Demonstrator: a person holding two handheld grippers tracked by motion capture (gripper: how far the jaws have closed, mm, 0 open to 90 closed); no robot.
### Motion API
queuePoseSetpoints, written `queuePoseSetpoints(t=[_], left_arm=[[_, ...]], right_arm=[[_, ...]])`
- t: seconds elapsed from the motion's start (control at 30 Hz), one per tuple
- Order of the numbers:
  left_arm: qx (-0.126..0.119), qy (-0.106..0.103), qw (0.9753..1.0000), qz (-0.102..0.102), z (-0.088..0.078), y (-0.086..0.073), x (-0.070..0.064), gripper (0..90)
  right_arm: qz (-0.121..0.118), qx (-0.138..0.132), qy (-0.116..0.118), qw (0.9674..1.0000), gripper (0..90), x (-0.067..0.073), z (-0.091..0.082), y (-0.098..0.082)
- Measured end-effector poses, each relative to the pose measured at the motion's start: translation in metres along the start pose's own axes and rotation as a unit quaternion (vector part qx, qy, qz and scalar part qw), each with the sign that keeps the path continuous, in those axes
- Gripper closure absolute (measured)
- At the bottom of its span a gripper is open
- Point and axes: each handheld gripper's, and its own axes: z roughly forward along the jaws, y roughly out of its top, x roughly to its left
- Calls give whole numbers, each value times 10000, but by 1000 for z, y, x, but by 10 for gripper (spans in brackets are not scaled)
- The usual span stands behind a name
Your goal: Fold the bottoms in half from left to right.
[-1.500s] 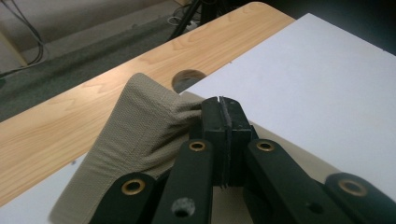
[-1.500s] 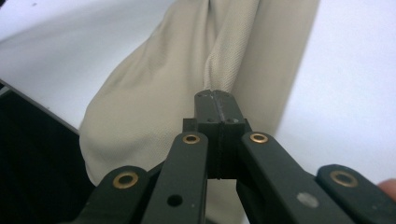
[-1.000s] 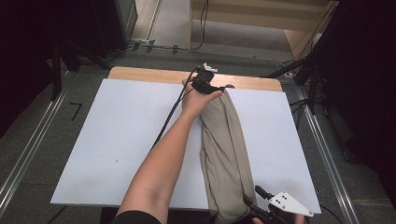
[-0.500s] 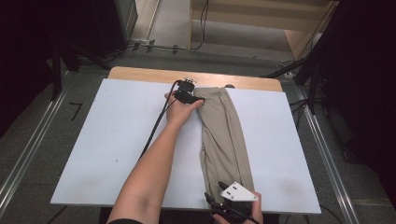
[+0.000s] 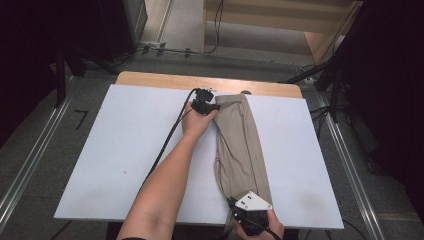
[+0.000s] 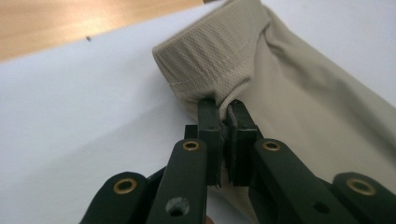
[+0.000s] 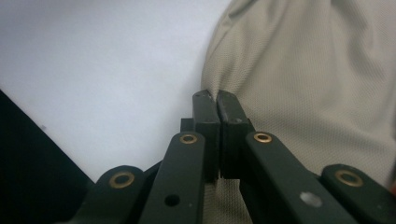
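Both jaws newly clamped on trousers (image 5: 241, 145) (folded)

A single black mark shaped like the numeral 7 (image 5: 81, 118) stood on the grey floor (image 5: 30, 165) at the left of the high view; no other writing could be read.
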Motion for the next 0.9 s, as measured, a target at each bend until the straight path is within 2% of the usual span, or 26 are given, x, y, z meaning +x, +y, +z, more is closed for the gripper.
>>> queuePoseSetpoints(t=[0.1, 0.17, 0.2, 0.23, 0.3, 0.37, 0.43, 0.67, 0.77, 0.8, 0.83, 0.87, 0.9], left_arm=[[-37, 80, 9999, 55, -13, 6, 9, 876], [-39, 100, 9999, 25, -22, 9, 16, 876], [-42, 142, 9999, 7, -26, 10, 20, 876], [-39, 174, 9998, 4, -31, 11, 24, 876], [-31, 189, 9998, -17, -38, 12, 32, 876], [1, 222, 9998, -22, -45, 12, 39, 875], [35, 274, 9996, -20, -51, 12, 46, 876], [38, 388, 9991, -137, -65, 6, 67, 875], [-97, 368, 9992, -122, -70, 3, 73, 869], [-275, 366, 9989, -127, -72, 1, 74, 827], [-385, 312, 9984, -255, -74, -1, 76, 708], [-381, 235, 9981, -418, -76, -1, 78, 566], [-353, 220, 9981, -454, -79, -2, 79, 416]], right_arm=[[-204, -116, 77, 9997, 871, 11, -2, 6], [-261, -198, 312, 9990, 871, 24, 0, 17], [-261, -198, 312, 9990, 871, 24, 0, 17], [-307, -250, 410, 9984, 871, 33, 4, 25], [-305, -280, 460, 9981, 871, 38, 6, 29], [-341, -336, 570, 9972, 871, 53, 14, 39], [-367, -360, 611, 9968, 871, 58, 17, 43], [-445, -489, 860, 9941, 870, 92, 32, 72], [-361, -463, 915, 9941, 864, 96, 36, 77], [-307, -478, 946, 9939, 832, 97, 38, 79], [-276, -461, 978, 9938, 676, 97, 40, 80], [-218, -457, 1030, 9934, 504, 97, 41, 81], [-224, -424, 1081, 9930, 406, 95, 40, 82]])
